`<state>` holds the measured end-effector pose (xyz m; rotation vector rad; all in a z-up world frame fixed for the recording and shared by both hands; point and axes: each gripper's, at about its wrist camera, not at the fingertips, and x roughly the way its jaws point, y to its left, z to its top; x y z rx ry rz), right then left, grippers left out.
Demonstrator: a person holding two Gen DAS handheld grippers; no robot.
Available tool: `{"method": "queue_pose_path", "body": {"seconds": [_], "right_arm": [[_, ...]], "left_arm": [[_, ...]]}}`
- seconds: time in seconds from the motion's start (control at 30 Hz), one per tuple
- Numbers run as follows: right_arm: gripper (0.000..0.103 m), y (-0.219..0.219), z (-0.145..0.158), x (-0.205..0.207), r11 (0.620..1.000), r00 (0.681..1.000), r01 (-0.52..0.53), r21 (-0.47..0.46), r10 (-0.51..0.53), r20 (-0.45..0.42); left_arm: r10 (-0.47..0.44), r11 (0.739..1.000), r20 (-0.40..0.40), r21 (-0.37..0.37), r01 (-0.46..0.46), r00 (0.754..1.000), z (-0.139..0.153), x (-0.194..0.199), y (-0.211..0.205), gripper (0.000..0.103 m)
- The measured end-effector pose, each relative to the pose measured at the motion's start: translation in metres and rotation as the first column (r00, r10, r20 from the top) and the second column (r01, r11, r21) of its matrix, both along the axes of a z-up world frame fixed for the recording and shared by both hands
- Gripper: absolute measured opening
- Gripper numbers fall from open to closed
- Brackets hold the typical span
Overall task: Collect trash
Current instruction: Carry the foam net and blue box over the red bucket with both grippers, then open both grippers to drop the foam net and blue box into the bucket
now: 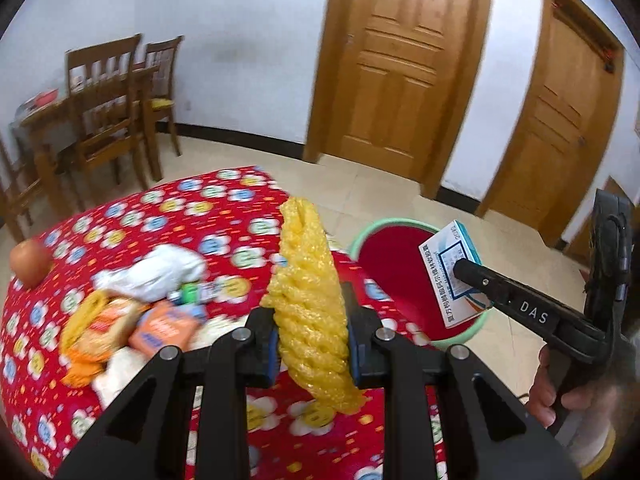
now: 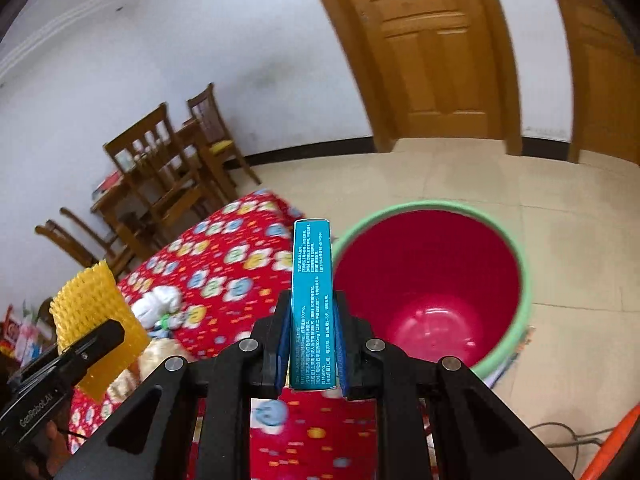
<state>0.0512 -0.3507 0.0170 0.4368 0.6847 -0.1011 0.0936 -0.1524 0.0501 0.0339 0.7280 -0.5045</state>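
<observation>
Left tongs point(image 1: 312, 344) clamp the soft, light foam fruit net point(image 1: 310, 280) mid-length; right tongs point(image 2: 312, 344) clamp the stiff, light medicine box point(image 2: 311, 304) across its faces.

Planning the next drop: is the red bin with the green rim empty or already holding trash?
Empty, as far as shown: the right wrist view looks into the bin and shows only bare red wall and floor.

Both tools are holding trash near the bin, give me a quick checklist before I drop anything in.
1. Left tool clamped on yellow foam net: ok.
2. Right tool clamped on blue box: ok.
3. Bin open, with room inside: ok.
4. Box over the bin mouth: cannot tell; it sits at the rim.
5. Net over the bin: not ok, it is over the tablecloth.
</observation>
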Motion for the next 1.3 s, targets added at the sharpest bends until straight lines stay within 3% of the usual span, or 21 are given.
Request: {"method": "queue_pose_path", "body": {"seconds": [0.3, 0.53, 0.9, 1.0, 1.3], "right_arm": [[0.019, -0.044, -0.015, -0.017, 0.990, 0.990, 0.139, -0.031, -0.139, -0.018], [0.019, -0.074, -0.034, -0.021, 0.976, 0.975, 0.216, -0.029, -0.217, -0.050], [0.022, -0.096, -0.051, -0.017, 0.971, 0.969, 0.237, 0.006, -0.236, -0.071], [0.030, -0.099, -0.051, -0.017, 0.969, 0.968, 0.245, 0.019, -0.243, -0.065], [0.031, -0.101, -0.044, -0.026, 0.961, 0.961, 0.275, 0.023, -0.275, -0.038]], "left_arm": [[-0.142, 0.989, -0.025, 0.034, 0.143, 0.989, -0.018, 0.009, -0.072, 0.025], [-0.193, 0.979, -0.058, 0.060, 0.196, 0.979, -0.037, 0.022, -0.110, 0.025], [-0.209, 0.972, -0.110, 0.086, 0.219, 0.972, -0.059, 0.033, -0.136, 0.025], [-0.211, 0.971, -0.121, 0.089, 0.222, 0.970, -0.064, 0.034, -0.140, 0.025], [-0.218, 0.968, -0.141, 0.097, 0.232, 0.966, -0.072, 0.037, -0.148, 0.025]]}}
